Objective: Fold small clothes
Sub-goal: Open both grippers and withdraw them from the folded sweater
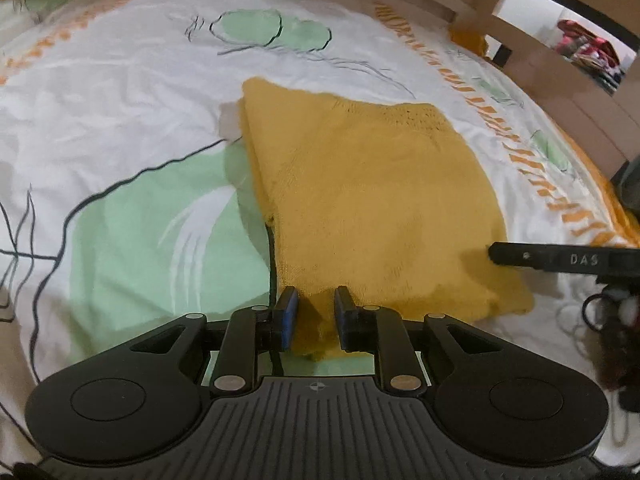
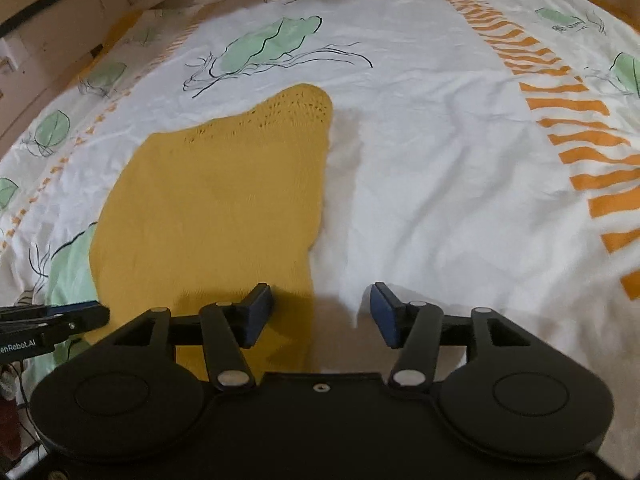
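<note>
A yellow knitted garment (image 1: 368, 200) lies folded flat on the bed sheet (image 1: 120, 92). It also shows in the right wrist view (image 2: 216, 208). My left gripper (image 1: 316, 312) is partly open, its jaws standing on either side of the garment's near corner without pinching it. My right gripper (image 2: 320, 312) is wide open and empty; its left finger hovers over the garment's near right edge and its right finger over bare sheet. The right gripper's finger (image 1: 560, 260) shows at the right of the left wrist view. The left gripper (image 2: 52, 320) shows at the left edge of the right wrist view.
The sheet (image 2: 440, 160) is white with green leaf prints and orange stripes. A wooden bed frame and furniture (image 1: 560, 80) stand beyond the far right edge. Dark cables and small objects (image 1: 612, 320) lie at the right near the bed's edge.
</note>
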